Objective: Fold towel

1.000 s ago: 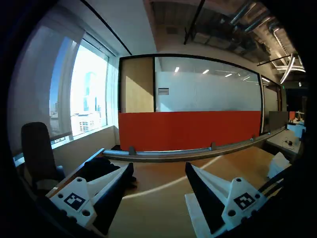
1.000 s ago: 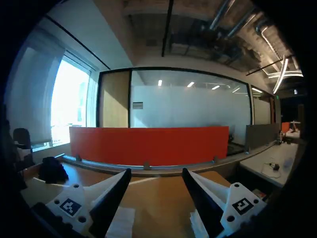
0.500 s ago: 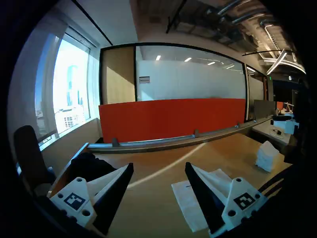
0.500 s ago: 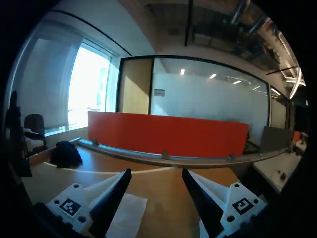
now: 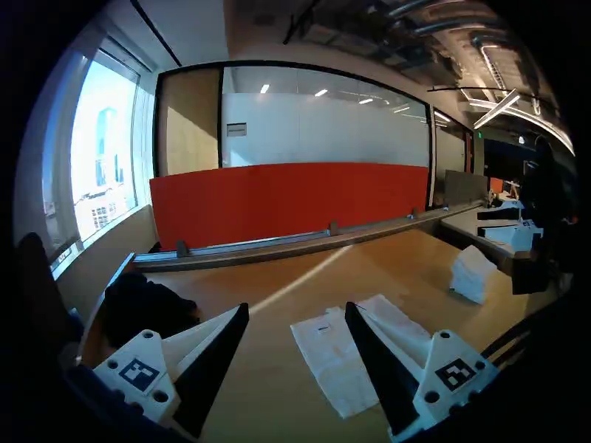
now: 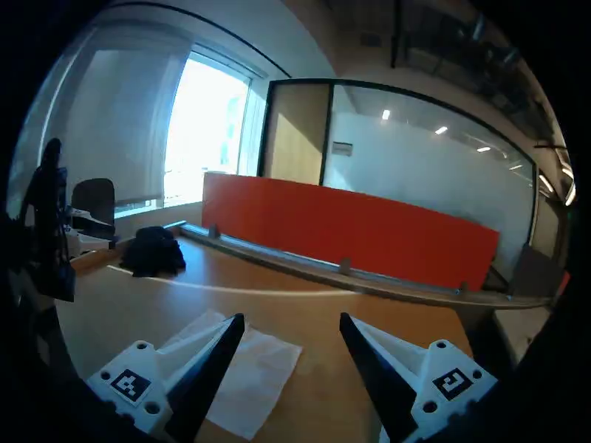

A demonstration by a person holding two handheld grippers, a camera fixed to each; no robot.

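A white towel [image 5: 343, 353] lies flat on the wooden table [image 5: 295, 295], partly behind the right finger of my left gripper [image 5: 295, 325]. That gripper is open and hovers above the table with nothing between its fingers. In the right gripper view the same towel [image 6: 251, 369] spreads out under and beside the left finger of my right gripper [image 6: 290, 334], which is also open and empty, held above the table [image 6: 310, 310].
A stack of folded white towels [image 5: 473, 275] sits at the table's right. A dark bundle of cloth [image 5: 144, 306] lies at the far left corner, also [image 6: 153, 251]. An orange divider panel [image 5: 288, 199] runs along the table's back. A dark chair [image 6: 92, 203] stands by the window.
Both views have tilted downward and swung, the left one leftward and the right one rightward, so more of the table and the flat towel shows now. Both grippers stay open.
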